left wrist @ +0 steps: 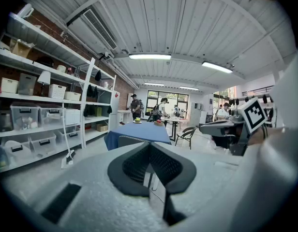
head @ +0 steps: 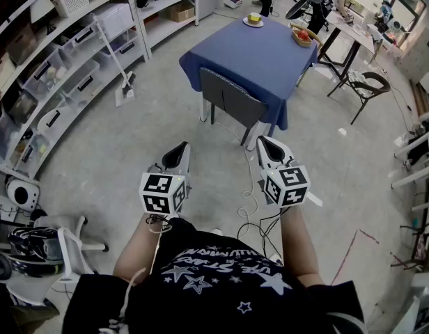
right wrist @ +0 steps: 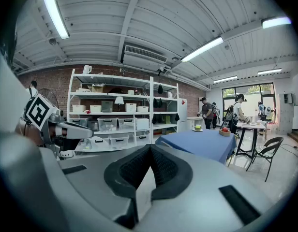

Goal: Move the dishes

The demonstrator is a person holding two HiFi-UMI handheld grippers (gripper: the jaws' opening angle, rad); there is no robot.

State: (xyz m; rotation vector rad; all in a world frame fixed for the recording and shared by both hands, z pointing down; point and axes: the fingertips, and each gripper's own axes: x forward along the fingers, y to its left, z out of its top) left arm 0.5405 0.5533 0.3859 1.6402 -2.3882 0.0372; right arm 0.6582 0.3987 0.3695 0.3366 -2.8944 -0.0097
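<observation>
Left tongs (head: 178,152) and right tongs (head: 266,147), closed and empty, hang far from the dishes (head: 253,20); floor cables (head: 258,223) could trip the approach.

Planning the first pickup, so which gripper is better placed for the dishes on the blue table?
Right, though only slightly: the right gripper and left gripper are both shut, empty and well short of the blue table, but the bowl sits at its right edge.
</observation>
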